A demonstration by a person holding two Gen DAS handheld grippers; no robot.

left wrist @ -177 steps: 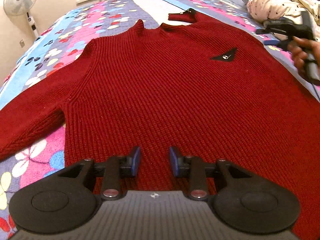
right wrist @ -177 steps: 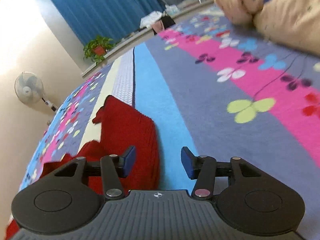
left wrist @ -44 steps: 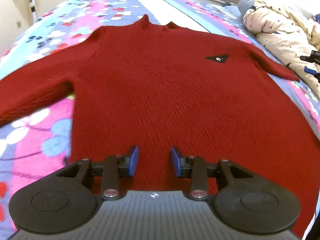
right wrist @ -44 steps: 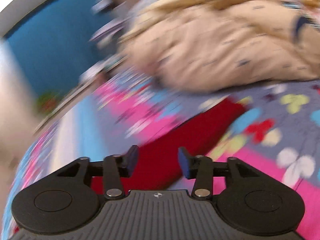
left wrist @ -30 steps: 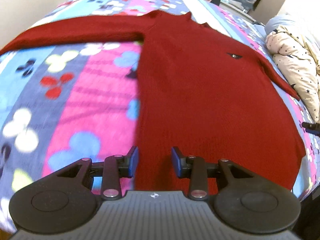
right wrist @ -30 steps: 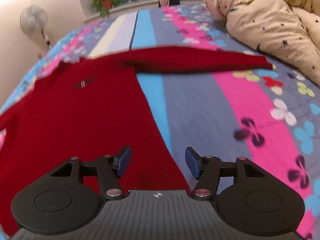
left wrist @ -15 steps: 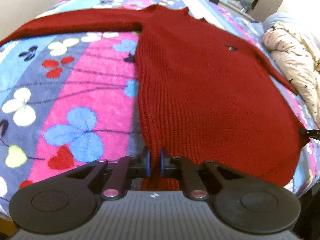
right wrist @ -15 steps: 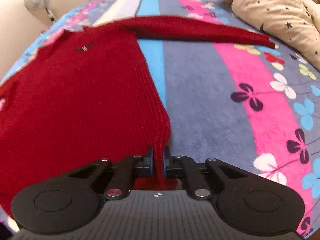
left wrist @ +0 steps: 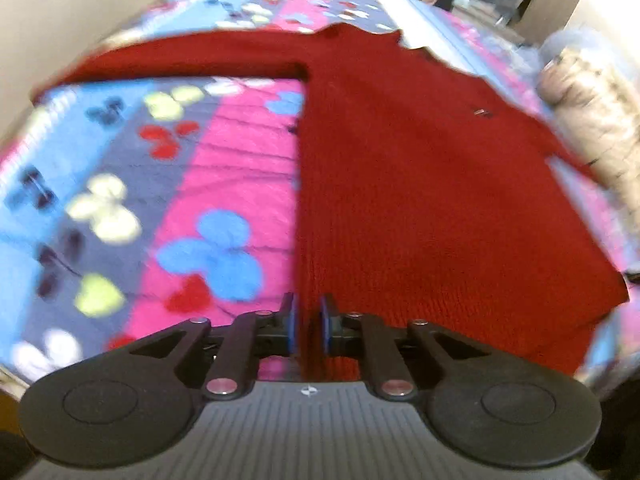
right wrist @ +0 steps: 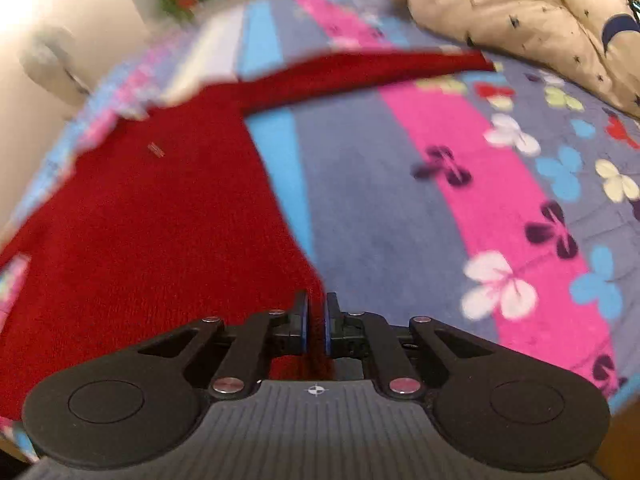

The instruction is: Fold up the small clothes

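You've got the left gripper [left wrist: 307,322] pinching the red sweater [left wrist: 420,184] at its hem corner, the right gripper [right wrist: 316,326] clamped on the other. Sweater lies flat on the bedspread [right wrist: 460,200], collar at 12 o'clock, sleeves out. No fold made yet; all folds remain.
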